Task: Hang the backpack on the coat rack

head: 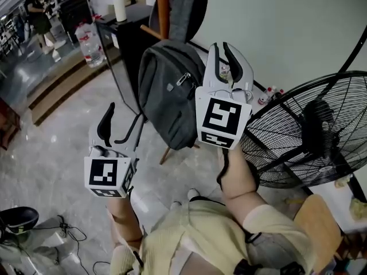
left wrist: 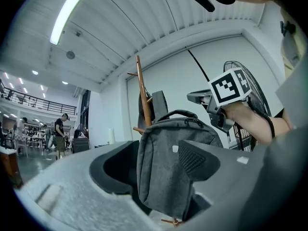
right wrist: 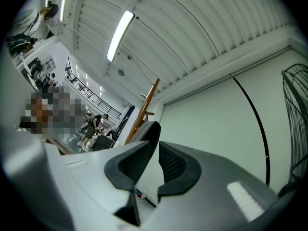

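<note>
The backpack is hanging against the pole of the coat rack, its strap running up near the rack's top, so the hanging itself is looking done. The left gripper is gaping wide and gripping nothing, apart from the bag. The right gripper is showing only a narrow slit between its jaws, also empty. What is probably remaining is backing both grippers away without nudging the bag.

Pale yellow shirt, black-lined white fingers

Left hand-held gripper gapes; right barely parted.
</note>
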